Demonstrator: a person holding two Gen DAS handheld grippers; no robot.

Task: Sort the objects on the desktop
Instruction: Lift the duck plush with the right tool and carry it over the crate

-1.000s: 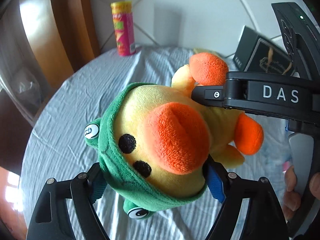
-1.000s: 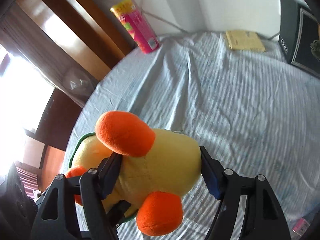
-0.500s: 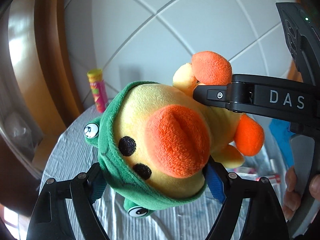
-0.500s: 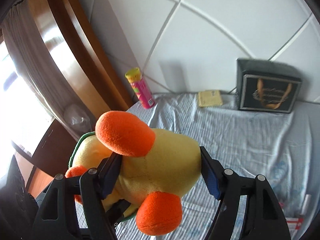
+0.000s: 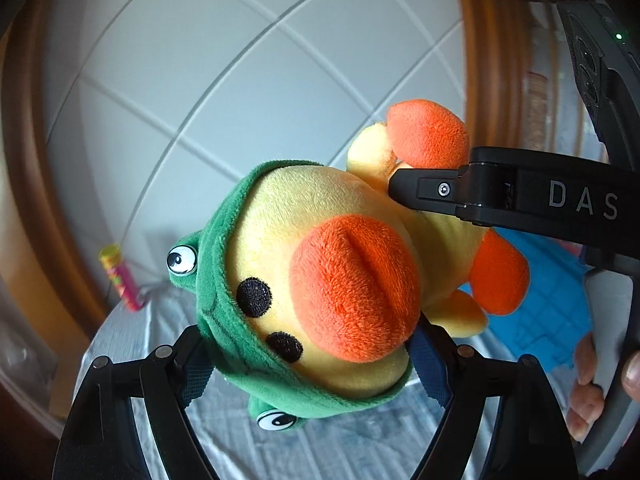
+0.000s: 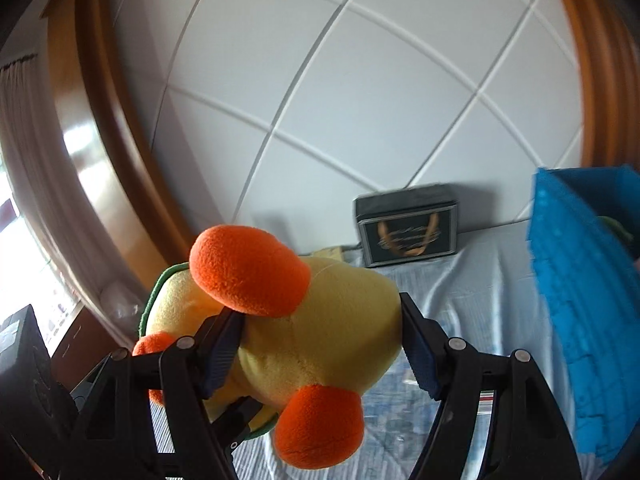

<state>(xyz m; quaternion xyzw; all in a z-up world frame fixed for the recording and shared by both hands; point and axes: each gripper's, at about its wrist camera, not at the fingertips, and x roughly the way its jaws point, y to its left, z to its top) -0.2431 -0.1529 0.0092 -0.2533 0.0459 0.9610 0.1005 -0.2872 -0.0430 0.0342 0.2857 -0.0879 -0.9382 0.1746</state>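
A yellow plush duck (image 5: pixel 320 280) with an orange beak and a green frog hood is held in the air by both grippers. My left gripper (image 5: pixel 308 364) is shut on its hooded head, blue pads pressed into both sides. In the right wrist view the duck's body (image 6: pixel 332 328) with its orange feet sits between the pads of my right gripper (image 6: pixel 320 340), which is shut on it. The right gripper's black finger (image 5: pixel 500 196) crosses the left wrist view and presses the duck's body. A blue basket (image 6: pixel 580 300) stands at the right on the table.
A table with a pale striped cloth (image 6: pixel 460 320) lies below. A dark box (image 6: pixel 406 224) stands at the back against the white quilted wall. A pink snack can (image 5: pixel 120 276) stands far left. A hand (image 5: pixel 592 384) grips the right tool. Wooden frames flank the wall.
Both grippers have risen together with the duck still gripped. The table has dropped low in both views, the wall fills more of them, and the blue basket has come into sight.
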